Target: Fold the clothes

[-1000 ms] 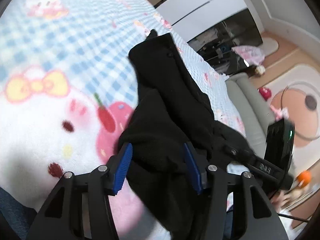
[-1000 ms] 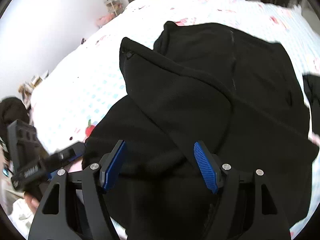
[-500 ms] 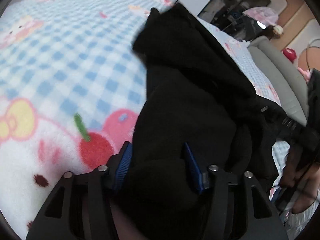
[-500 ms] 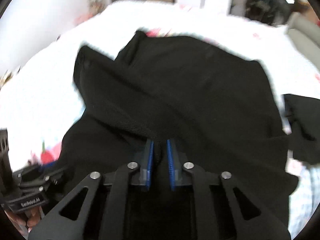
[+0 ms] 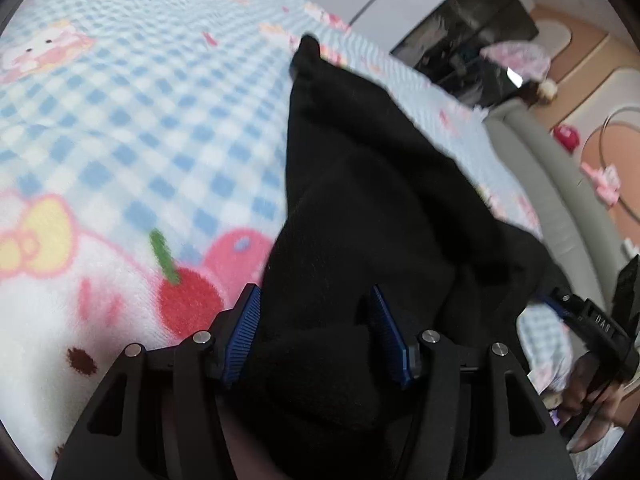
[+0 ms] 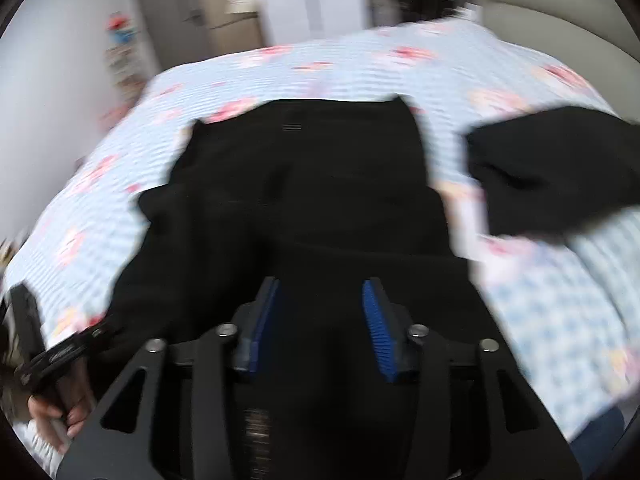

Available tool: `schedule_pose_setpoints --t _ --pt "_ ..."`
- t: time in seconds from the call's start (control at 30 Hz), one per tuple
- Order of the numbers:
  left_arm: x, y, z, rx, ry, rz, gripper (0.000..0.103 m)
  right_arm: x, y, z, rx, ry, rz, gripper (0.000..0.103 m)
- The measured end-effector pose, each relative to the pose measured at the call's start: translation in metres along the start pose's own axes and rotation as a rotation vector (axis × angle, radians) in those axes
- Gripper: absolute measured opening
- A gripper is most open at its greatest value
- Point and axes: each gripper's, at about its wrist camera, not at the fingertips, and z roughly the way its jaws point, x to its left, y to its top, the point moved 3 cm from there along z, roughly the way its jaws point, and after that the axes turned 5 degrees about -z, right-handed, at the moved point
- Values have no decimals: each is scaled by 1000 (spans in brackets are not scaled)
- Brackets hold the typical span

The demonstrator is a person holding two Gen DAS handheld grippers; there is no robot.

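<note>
Soft, even indoor light; a small glare spot sits toward two o'clock in the left view. The right view is heavily motion-blurred. Fisheye bending and dark corners ring both pictures.

Lettering on the right gripper (image 5: 600,322): we are seeing pale raised characters on its black body in the left wrist view, roughly "DAB", though we are not reading them with confidence.
Lettering on the left gripper (image 6: 60,354): we are noticing a pale printed word along its body in the right wrist view, blurred beyond reading.
Checked blanket (image 5: 140,120): we are finding cartoon figures only, no words.
</note>
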Motion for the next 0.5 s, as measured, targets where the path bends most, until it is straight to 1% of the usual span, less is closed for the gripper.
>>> schedule_pose_setpoints --t 0.03,0.1,0.13,0.2,0.23,0.27,0.3,0.33,0.37,0.4,0.43,0.5 --pt "-2 4 -5 -33 -5 5 58 14 3 6 7 18 -41 60" --pt "0 6 -13 -75 -1 9 58 42 9 19 22 55 -122 66" --pt "4 6 -14 -71 0 -2 58 57 12 25 29 73 -163 70" --pt "16 8 -6 -28 -9 -53 58 85 17 37 44 109 -245 79" --pt "20 10 -1 -9 -13 -75 58 99 20 44 52 128 -286 79" --pt "20 11 2 2 -8 -80 58 111 22 54 68 119 -329 78" --pt "18 9 4 7 4 -70 58 114 20 76 107 55 -365 76" --pt "16 8 6 11 17 -60 58 110 18 94 143 13 -362 57" --pt "13 6 8 15 30 -49 58 105 17 108 167 -7 -345 44" --pt "11 5 10 20 43 -39 58 98 17 109 162 28 -292 26" --pt "8 3 12 24 55 -29 58 91 19 109 152 63 -240 14" --pt "4 0 15 31 78 -10 59 73 26 92 98 137 -138 12"
